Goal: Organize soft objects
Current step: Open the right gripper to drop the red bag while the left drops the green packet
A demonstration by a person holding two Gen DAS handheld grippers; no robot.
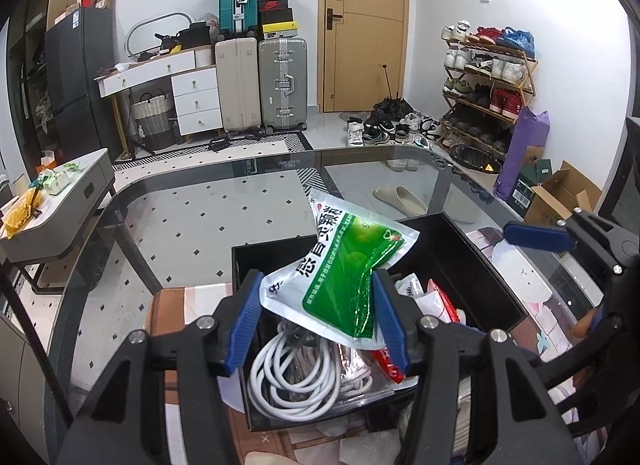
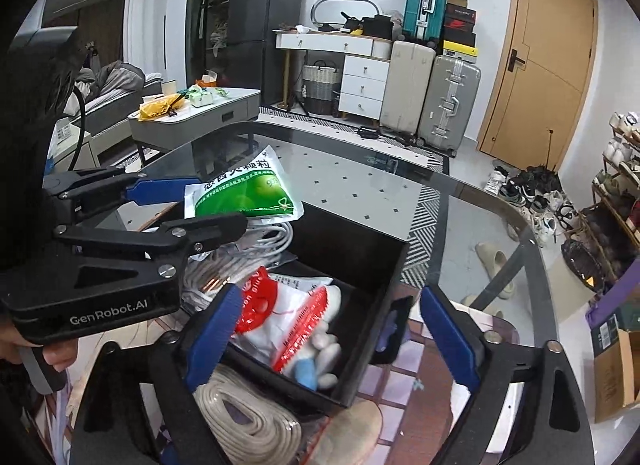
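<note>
The left claw (image 1: pixel 316 319) pinched the green sachet (image 1: pixel 348 261) above the black box (image 2: pixel 384 261) on the desk while the right claw (image 2: pixel 340 339) stood wide and empty; lowering and releasing it seemed next.

Bright even indoor light, glare on the green packet (image 1: pixel 352 265), sharp centre, fisheye bending and black vignette from 12 round to 12 o'clock

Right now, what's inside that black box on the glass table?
In the black box: a coiled white cable on one side, a red-and-white packet over a small plush toy on the other. The green pouch in the left gripper hides whatever lies beneath it.
</note>
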